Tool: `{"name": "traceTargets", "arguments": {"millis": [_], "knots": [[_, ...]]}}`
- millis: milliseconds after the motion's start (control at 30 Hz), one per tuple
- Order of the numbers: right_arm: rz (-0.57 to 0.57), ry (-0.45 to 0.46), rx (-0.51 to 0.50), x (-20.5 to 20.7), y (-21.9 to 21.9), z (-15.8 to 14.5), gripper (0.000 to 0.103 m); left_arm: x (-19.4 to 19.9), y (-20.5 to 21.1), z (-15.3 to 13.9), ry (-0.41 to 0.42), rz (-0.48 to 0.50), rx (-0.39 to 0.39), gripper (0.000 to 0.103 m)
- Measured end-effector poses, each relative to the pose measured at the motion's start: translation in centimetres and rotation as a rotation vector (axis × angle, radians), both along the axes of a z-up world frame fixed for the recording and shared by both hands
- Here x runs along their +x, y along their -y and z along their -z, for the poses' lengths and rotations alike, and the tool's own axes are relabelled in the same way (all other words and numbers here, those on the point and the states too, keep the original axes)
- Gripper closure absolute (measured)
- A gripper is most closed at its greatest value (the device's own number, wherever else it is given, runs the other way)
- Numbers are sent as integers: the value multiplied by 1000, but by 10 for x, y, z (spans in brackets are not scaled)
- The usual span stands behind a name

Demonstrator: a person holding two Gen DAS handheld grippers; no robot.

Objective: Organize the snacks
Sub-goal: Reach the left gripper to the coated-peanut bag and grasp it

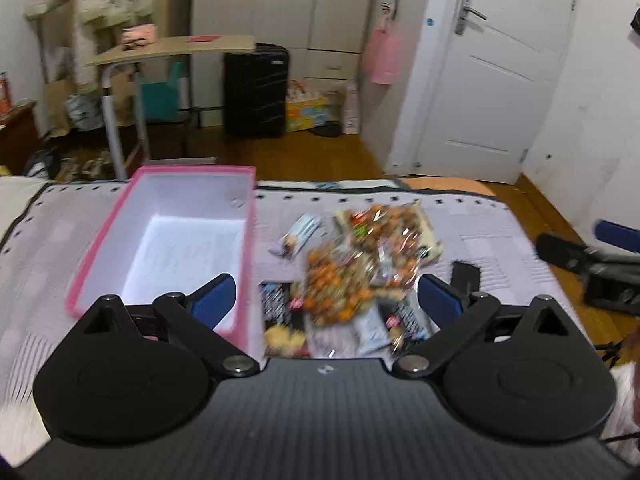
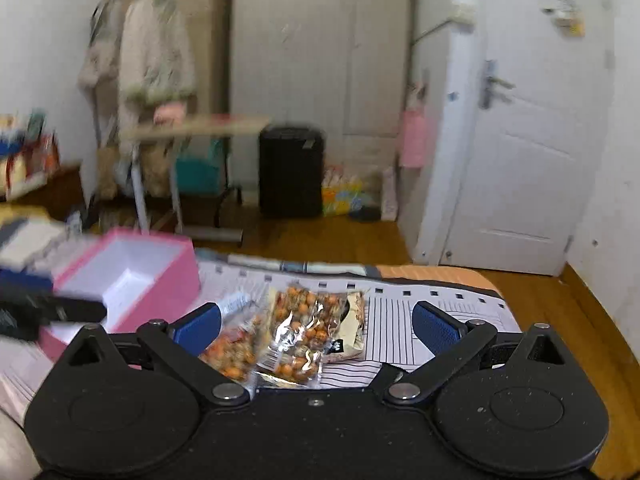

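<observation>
Snack pile (image 1: 356, 272) sits on the lilac quilted bedspread (image 1: 500, 232), just right of the pink storage box (image 1: 168, 240), which looks empty (white interior, nothing inside that I can see). Top of the pile: clear packets of orange coated nuts (image 2: 298, 332); smaller wrappers underneath, labels too blurred to read. Left gripper (image 1: 326, 300) has its fingers spread wide, holding nothing; pile lies dead ahead at 12 o'clock between the blue pads (image 1: 212, 300), box at roughly 10 o'clock. Right gripper (image 2: 316, 328) is also spread and unloaded, nut packets at 11–12 o'clock, long axis running roughly away from the fingers. Left looks nearer the box, so my guess is it takes the first pick.
</observation>
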State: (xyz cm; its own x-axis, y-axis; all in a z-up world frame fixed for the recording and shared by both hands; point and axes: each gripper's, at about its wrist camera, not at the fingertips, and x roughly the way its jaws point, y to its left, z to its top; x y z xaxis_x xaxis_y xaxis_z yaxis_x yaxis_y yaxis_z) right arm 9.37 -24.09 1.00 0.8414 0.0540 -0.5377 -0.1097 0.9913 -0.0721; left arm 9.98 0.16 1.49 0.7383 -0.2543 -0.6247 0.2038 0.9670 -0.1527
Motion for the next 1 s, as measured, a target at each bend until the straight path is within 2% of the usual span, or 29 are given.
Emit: {"name": "traceTargets", "arguments": {"millis": [67, 133, 300, 400, 533, 600, 667, 733, 833, 1000], "knots": [[-31, -87, 16, 33, 4, 11, 4, 26, 8, -4, -5, 61, -31, 5], [-57, -163, 75, 66, 9, 27, 5, 50, 17, -3, -2, 67, -52, 11], [-50, -276, 188, 120, 14, 77, 10, 112, 54, 20, -27, 113, -24, 24], [-49, -300, 190, 133, 12, 108, 10, 144, 72, 46, -92, 159, -53, 33], [33, -318, 261, 139, 17, 147, 10, 177, 94, 87, -132, 206, -55, 43], [76, -313, 293, 148, 18, 160, 10, 191, 96, 108, -172, 216, -92, 54], [101, -304, 309, 156, 17, 170, 9, 201, 95, 121, -206, 229, -122, 58], [99, -344, 289, 168, 12, 182, 6, 204, 94, 129, -192, 248, -99, 65], [104, -376, 256, 176, 3, 190, 5, 210, 94, 137, -134, 267, -74, 66], [144, -421, 328, 181, 10, 196, 5, 225, 93, 163, -201, 310, -146, 78]]}}
